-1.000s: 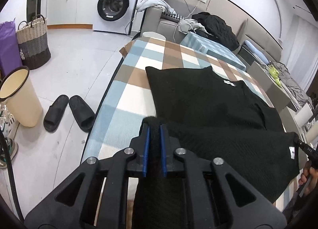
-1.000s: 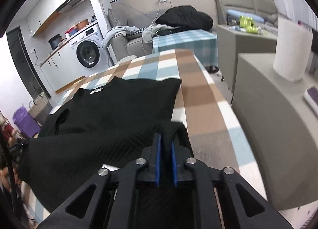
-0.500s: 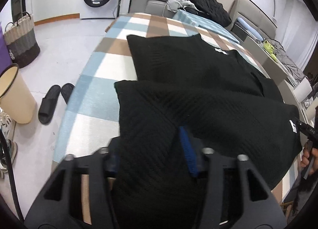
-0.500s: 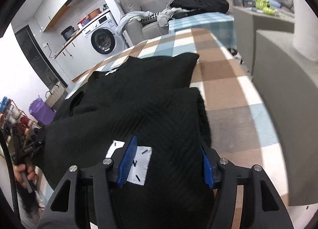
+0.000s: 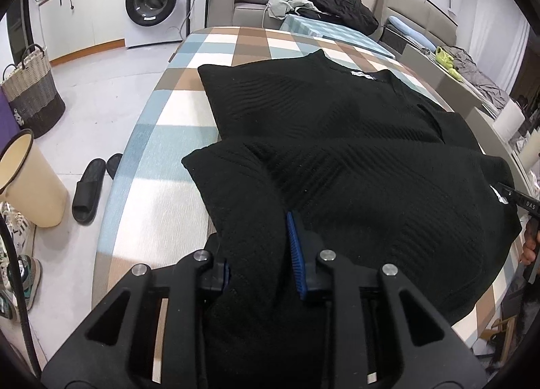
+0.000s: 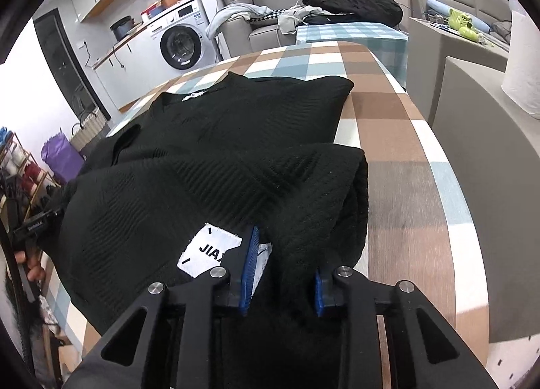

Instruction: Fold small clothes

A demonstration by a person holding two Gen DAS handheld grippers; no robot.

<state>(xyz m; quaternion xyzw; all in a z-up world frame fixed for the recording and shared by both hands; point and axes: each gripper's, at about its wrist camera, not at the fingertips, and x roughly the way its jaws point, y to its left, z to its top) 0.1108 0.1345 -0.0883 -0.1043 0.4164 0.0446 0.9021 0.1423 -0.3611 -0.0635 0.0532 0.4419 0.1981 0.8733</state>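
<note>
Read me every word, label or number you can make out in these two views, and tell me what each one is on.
"JIAX": white label sewn on the black knit garment; the right tool hides the rest.
"DAS": black tool part at the left view's right edge, cut off.
Neck label, washing machine panel and the other tool's strip: too small to read.

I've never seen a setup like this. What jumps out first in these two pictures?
A black ribbed knit sweater fills both views, spread on a table with a blue, brown and white checked cloth, its near part doubled back over itself. In the foreground, black two-finger grippers with blue pads, left and right, have bunched fabric between them. A white front-loading washing machine stands behind.
</note>
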